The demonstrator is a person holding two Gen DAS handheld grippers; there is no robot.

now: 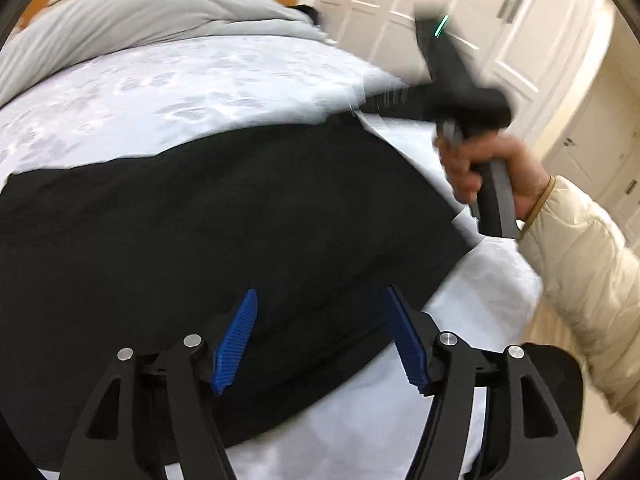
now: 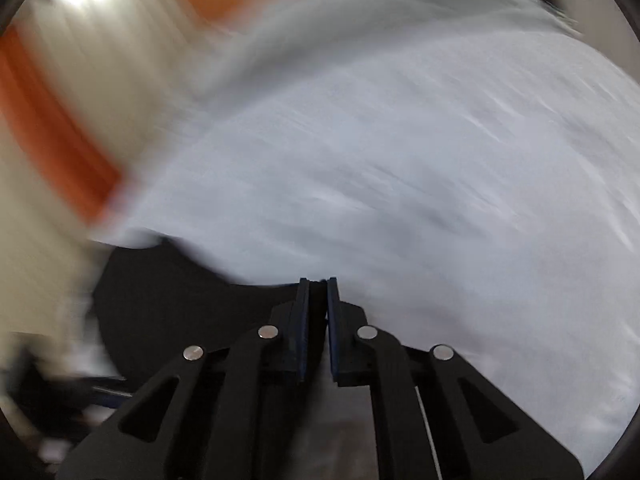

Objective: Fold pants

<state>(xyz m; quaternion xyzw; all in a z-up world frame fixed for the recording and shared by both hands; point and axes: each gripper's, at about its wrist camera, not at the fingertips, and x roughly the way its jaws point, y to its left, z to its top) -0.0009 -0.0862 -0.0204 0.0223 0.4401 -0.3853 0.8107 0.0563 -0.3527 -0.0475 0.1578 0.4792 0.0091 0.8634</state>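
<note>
Black pants [image 1: 224,216] lie spread across the pale blue bedsheet [image 1: 192,80]. My left gripper [image 1: 320,300] is open just above the near part of the pants, its blue pads [image 1: 236,340] wide apart and empty. My right gripper [image 2: 318,284] is shut on an edge of the black pants [image 2: 168,304], with dark cloth between the pads. That view is blurred by motion. In the left wrist view the right gripper's body [image 1: 460,96] shows at the pants' far right end, held by a hand in a cream sleeve.
A grey duvet [image 1: 152,16] lies bunched at the head of the bed. White wardrobe doors [image 1: 500,20] stand to the right of the bed. An orange wall [image 2: 52,128] shows at the left in the right wrist view.
</note>
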